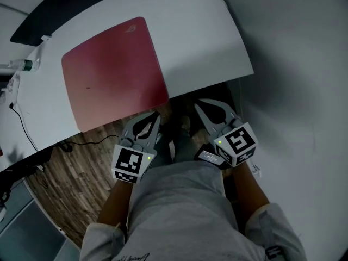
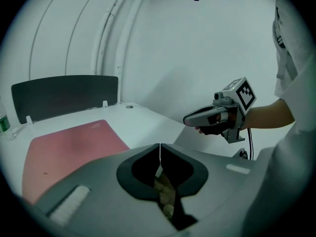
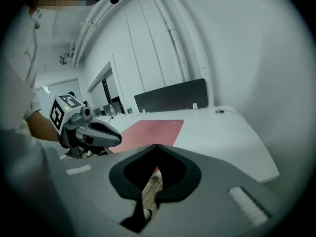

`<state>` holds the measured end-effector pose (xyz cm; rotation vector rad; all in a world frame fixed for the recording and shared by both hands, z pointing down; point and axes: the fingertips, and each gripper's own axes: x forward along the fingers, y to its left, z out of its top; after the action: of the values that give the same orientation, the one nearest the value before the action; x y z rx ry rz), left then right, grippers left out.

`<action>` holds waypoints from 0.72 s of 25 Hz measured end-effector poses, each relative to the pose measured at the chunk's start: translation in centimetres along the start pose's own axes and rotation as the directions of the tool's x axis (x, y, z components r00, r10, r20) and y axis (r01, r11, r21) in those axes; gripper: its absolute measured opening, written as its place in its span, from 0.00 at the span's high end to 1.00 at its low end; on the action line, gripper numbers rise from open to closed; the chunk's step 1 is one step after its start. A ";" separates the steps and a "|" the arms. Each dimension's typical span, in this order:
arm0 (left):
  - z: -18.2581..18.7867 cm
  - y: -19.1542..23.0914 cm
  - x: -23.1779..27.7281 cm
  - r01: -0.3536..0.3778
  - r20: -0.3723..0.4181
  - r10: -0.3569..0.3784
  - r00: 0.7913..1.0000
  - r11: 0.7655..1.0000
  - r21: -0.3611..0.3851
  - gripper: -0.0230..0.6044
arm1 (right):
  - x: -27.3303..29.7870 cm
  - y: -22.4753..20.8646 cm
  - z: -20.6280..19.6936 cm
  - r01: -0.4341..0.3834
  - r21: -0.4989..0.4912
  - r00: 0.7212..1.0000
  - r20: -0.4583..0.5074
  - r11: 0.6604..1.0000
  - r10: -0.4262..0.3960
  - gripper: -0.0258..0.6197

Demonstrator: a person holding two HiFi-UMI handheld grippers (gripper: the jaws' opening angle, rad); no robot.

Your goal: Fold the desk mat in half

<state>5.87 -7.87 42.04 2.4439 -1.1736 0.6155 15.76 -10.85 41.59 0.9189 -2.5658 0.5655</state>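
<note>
A red desk mat (image 1: 114,69) lies flat and unfolded on the white desk (image 1: 206,42), with its near edge at the desk's front edge. My left gripper (image 1: 156,115) hangs just in front of and below the mat's near right corner, jaws shut and empty. Level with it and a little to the right is my right gripper (image 1: 199,103), also shut on nothing. The left gripper view has the mat (image 2: 74,144) beyond its closed tips (image 2: 160,146) and the right gripper (image 2: 190,118) alongside. From the right gripper view, the mat (image 3: 153,130) lies past the closed tips (image 3: 156,146).
A dark partition panel (image 2: 64,95) stands along the desk's far edge. A bottle (image 1: 22,65) and a black cable (image 1: 24,126) are at the desk's left end. Wooden floor (image 1: 70,173) shows below the desk, and a white wall (image 1: 304,64) is at the right.
</note>
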 end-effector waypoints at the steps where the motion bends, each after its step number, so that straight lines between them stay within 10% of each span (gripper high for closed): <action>1: -0.4 0.1 0.3 0.003 -0.007 -0.003 1.000 1.000 0.001 0.92 | 0.1 -0.1 -0.3 0.002 0.000 1.000 -0.007 1.000 -0.002 0.95; 18: -6.8 2.0 4.9 -0.009 -0.168 0.028 0.985 0.994 0.109 0.84 | 2.7 -1.8 -4.4 -0.004 0.067 0.998 -0.059 0.998 0.008 0.95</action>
<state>5.45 -8.84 50.56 2.4144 -1.1225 0.8955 15.84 -11.35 47.03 0.9031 -2.5109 0.6738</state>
